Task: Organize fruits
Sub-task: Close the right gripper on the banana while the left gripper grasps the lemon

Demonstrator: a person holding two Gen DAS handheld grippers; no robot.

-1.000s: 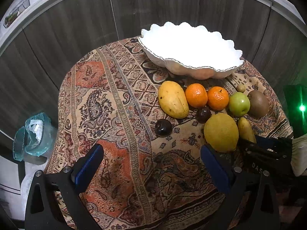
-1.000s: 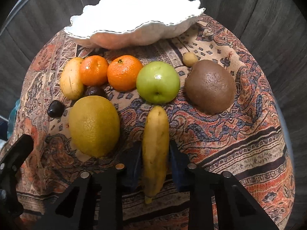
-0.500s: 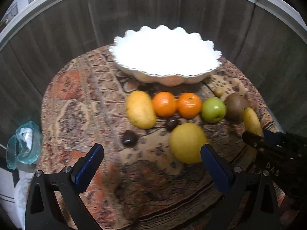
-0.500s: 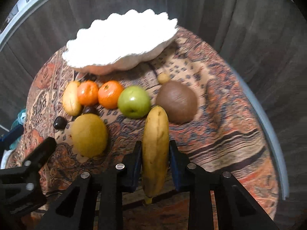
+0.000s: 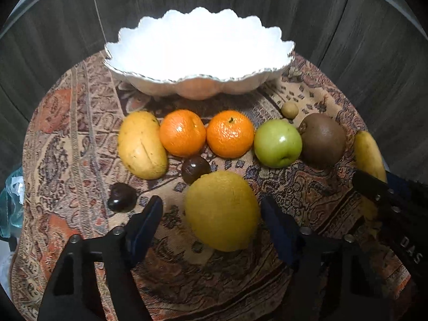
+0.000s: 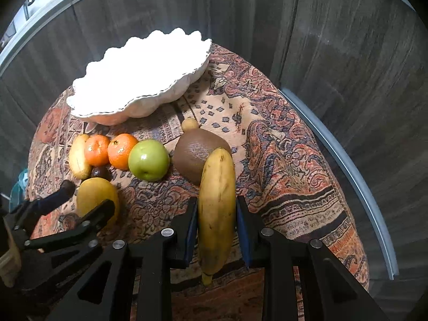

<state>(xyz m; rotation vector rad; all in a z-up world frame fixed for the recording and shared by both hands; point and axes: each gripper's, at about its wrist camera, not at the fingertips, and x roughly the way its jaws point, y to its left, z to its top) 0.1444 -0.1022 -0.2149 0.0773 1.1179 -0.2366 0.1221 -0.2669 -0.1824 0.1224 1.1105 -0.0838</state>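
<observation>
A round tabletop [image 5: 67, 139] draped in a patterned cloth holds a white scalloped bowl [image 5: 198, 53] at its far side; in front of the bowl runs a row of fruit: a yellow mango [image 5: 141, 144], two oranges [image 5: 182, 133] side by side, a green apple [image 5: 277, 143] and a brown kiwi-like fruit [image 5: 322, 139], with a small tan fruit [image 5: 289, 110] just behind and two dark plums [image 5: 121, 197] nearer the viewer; the left tongs [image 5: 211, 214] straddle a large yellow citrus [image 5: 222, 211] that sits on the cloth, their blue pads close on either side but not pressing it, the jaws having just been closing; the right tongs [image 6: 216, 230] are clamped on a banana [image 6: 217, 208], held lengthwise between the pads in front of the kiwi-like fruit.
</observation>
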